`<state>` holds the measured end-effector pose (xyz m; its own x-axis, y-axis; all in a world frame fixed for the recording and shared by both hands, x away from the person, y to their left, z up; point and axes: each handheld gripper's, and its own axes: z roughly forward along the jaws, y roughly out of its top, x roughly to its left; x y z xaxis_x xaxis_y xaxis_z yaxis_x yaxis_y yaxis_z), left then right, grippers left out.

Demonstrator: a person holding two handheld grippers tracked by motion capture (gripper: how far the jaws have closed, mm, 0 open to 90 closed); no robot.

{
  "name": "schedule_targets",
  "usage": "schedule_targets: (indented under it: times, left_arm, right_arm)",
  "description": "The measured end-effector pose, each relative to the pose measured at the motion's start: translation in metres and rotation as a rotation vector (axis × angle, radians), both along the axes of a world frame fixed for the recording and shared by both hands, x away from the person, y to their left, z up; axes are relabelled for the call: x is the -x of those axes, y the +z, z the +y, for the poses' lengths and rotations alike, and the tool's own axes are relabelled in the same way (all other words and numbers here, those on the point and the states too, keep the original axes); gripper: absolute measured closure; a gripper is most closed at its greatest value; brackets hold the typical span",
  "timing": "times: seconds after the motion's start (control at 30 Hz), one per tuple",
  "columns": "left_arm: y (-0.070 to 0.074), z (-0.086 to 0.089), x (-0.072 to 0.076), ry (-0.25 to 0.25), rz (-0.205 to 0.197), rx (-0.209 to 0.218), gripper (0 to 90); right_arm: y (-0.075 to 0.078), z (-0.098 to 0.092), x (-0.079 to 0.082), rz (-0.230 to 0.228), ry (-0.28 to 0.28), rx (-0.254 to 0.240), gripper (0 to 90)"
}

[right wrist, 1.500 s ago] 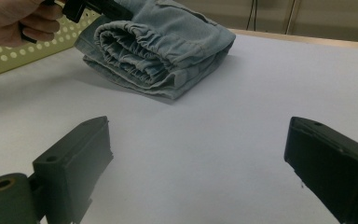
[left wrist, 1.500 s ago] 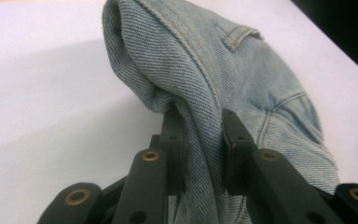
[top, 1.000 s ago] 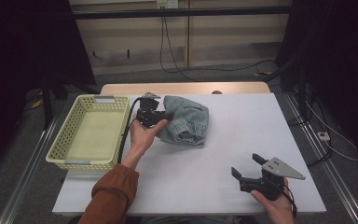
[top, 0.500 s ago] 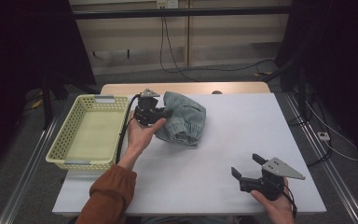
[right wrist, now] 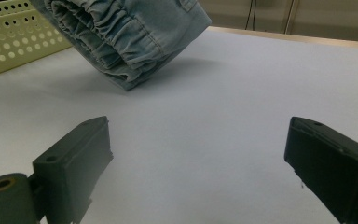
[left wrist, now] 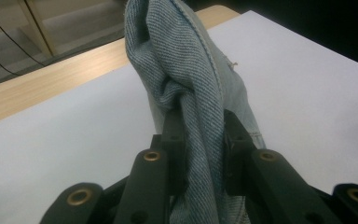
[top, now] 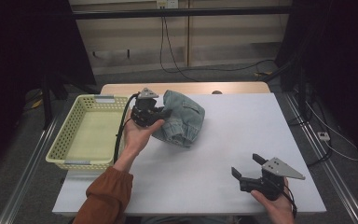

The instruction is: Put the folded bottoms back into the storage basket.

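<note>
- Crumpled light-blue denim garment (top: 182,119) with elastic gathered hem, bunched on the white desk (top: 242,135), far half, just right of the pale yellow perforated plastic basket (top: 65,140).
- Left gripper (top: 161,113), black with grey three-cornered plate on top, at the garment's left edge, between garment and basket; jaws clamped on a twisted fold of the denim (left wrist: 191,93).
- In the left gripper view: fold pinched between both black jaws, cloth rising upward out of them, rest draped down toward the desk.
- Left hand (top: 140,133) cupped under the gripper, palm up, rust-orange sleeve (top: 105,198) behind it toward the near desk edge.
- Garment's gathered hem (right wrist: 116,46) seen from the right gripper view, lower edge near the desk; touching or lifted, cannot tell.
- Right gripper (top: 248,169), black, well apart from the garment, at the near right part of the desk; jaws spread wide, nothing between them.
- Right hand (top: 272,203) under it at the near desk edge.
- Basket touching the desk's left edge, just left of the garment.
</note>
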<state>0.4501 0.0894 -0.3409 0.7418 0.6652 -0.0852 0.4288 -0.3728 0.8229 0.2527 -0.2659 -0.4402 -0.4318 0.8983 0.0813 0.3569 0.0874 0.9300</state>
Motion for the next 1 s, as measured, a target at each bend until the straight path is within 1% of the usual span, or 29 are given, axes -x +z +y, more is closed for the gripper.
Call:
schedule_targets:
  times: [0.07, 0.1, 0.2, 0.43, 0.6, 0.67, 0.7, 0.77, 0.87, 0.93, 1.0]
  left_arm:
    - [0.002, 0.001, 0.003, -0.004, -0.01, -0.006, 75.7]
    - [0.003, 0.002, 0.005, -0.005, -0.008, 0.001, 75.7]
    - [0.007, 0.006, 0.007, -0.001, -0.018, 0.011, 75.6]
    - [0.015, 0.013, 0.011, 0.012, -0.04, 0.006, 75.7]
    - [0.022, 0.022, 0.013, 0.008, -0.047, 0.028, 75.9]
    - [0.027, 0.026, 0.015, 0.005, -0.054, 0.031, 75.9]
    - [0.027, 0.026, 0.015, 0.005, -0.054, 0.031, 75.9]
    - [0.032, 0.031, 0.016, 0.009, -0.059, 0.048, 75.9]
    - [0.035, 0.035, 0.016, 0.014, -0.06, 0.058, 75.8]
    - [0.037, 0.038, 0.017, 0.023, -0.069, 0.067, 75.8]
    - [0.039, 0.04, 0.018, 0.025, -0.08, 0.06, 75.8]
  right_arm:
    - [0.0, 0.0, 0.0, 0.0, 0.0, 0.002, 7.3]
    - [0.0, 0.0, 0.0, 0.0, 0.001, 0.003, 7.3]
    - [0.0, 0.001, 0.001, 0.001, 0.001, 0.0, 7.2]
    - [0.0, 0.001, 0.001, 0.001, 0.006, -0.002, 7.2]
    - [0.0, 0.001, 0.001, 0.0, 0.002, -0.001, 7.1]
    - [0.0, 0.001, 0.001, -0.001, 0.002, 0.0, 7.1]
    - [0.0, 0.001, 0.001, -0.001, 0.002, 0.0, 7.1]
    - [0.0, 0.001, 0.001, -0.001, 0.005, 0.002, 7.1]
    - [0.0, 0.001, 0.001, -0.001, 0.004, 0.001, 7.1]
    - [0.0, 0.001, 0.001, -0.001, 0.003, 0.0, 7.1]
    - [0.0, 0.001, 0.001, 0.001, 0.002, -0.001, 7.1]
